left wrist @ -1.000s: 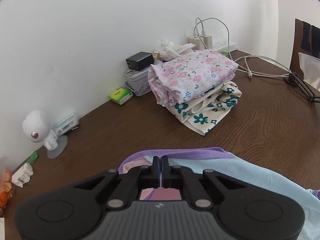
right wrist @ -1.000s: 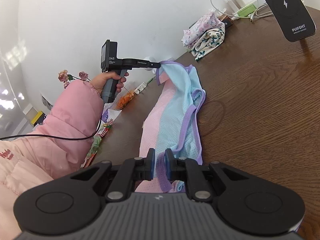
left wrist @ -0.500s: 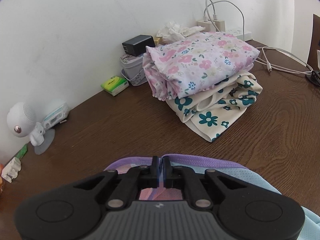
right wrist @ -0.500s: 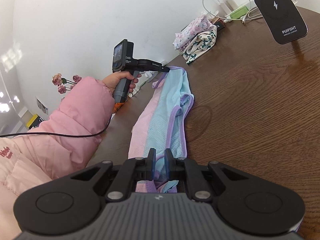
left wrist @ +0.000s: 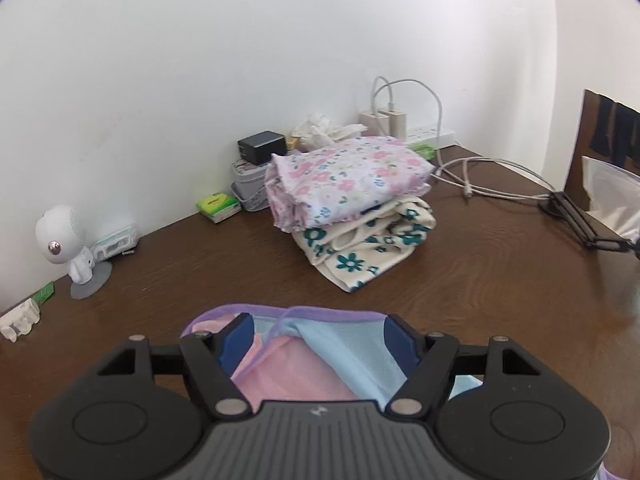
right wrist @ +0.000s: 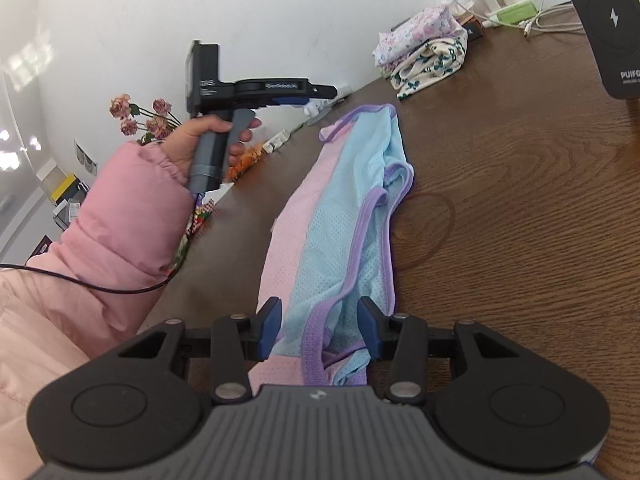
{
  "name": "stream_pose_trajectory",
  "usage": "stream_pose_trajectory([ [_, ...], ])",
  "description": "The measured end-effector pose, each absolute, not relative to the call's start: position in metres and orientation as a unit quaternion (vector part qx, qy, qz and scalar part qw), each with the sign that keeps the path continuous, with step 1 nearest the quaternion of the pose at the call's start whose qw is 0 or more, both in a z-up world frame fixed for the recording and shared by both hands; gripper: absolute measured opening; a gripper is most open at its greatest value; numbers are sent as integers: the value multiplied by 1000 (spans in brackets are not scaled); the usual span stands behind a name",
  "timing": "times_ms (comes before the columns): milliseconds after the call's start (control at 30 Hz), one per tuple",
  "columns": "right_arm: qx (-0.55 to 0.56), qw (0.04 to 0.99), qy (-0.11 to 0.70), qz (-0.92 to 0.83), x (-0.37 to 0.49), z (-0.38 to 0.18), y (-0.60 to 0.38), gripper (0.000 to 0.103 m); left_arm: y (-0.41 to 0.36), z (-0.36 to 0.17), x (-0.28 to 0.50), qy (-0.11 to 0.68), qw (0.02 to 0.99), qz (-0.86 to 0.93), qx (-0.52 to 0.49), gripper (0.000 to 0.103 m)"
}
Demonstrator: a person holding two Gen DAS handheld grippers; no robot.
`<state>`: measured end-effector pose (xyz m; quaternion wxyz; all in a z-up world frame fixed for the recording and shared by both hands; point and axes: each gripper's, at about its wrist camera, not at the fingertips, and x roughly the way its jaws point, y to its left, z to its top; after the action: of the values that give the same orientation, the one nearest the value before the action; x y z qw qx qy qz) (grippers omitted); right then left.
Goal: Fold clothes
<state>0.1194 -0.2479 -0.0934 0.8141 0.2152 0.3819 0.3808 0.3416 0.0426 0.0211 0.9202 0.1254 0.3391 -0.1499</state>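
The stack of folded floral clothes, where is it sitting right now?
The stack of folded floral clothes sits on the table near the wall in the left wrist view, beside the grey tin, beyond the pink-and-blue garment.

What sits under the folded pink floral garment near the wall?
The folded pink floral garment lies on top of a folded cream garment with teal flowers, which rests on the brown wooden table. Only the cream garment's front edges show; the rest of it is covered.

Dark wood table (left wrist: 500, 288): pink-blue mesh garment (right wrist: 344, 216) flat, folded floral stack (left wrist: 352, 204) near wall
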Motion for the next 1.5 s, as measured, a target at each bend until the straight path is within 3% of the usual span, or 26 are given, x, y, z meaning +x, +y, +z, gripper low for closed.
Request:
stream_pose_trajectory([
  [67,218,802,398,389,123,-96,-244,7,35,17,311,346,914,-170,124,71],
  [133,222,796,401,396,126,-93,-242,6,27,7,286,362,906,-187,117,67],
  [267,225,814,359,396,126,-66,-253,6,11,-23,263,394,889,-195,127,49],
  [700,208,826,399,339,112,-94,-271,7,14,-41,259,396,896,-173,100,48],
  [800,195,836,373,354,111,-75,-272,17,14,-39,256,389,900,-173,94,48],
  [867,174,849,340,365,113,-53,-273,39,16,-31,249,378,904,-178,86,49],
  [900,152,859,322,367,118,-40,-271,42,16,-27,244,371,907,-181,84,50],
  [1000,81,867,315,377,152,-26,-245,42,15,-17,230,359,910,-191,83,52],
  [1067,35,867,317,384,177,-22,-225,37,11,-16,222,357,907,-202,89,50],
  [1167,-27,860,327,391,213,-25,-193,20,1,-24,213,368,899,-213,108,27],
  [1200,-43,856,333,392,224,-31,-183,19,0,-28,212,371,897,-216,107,24],
  [1400,-120,850,345,379,256,-61,-152,19,-2,-39,214,379,890,-227,110,24],
  [1500,-107,852,350,376,262,-65,-161,20,-3,-41,214,378,888,-233,118,24],
])
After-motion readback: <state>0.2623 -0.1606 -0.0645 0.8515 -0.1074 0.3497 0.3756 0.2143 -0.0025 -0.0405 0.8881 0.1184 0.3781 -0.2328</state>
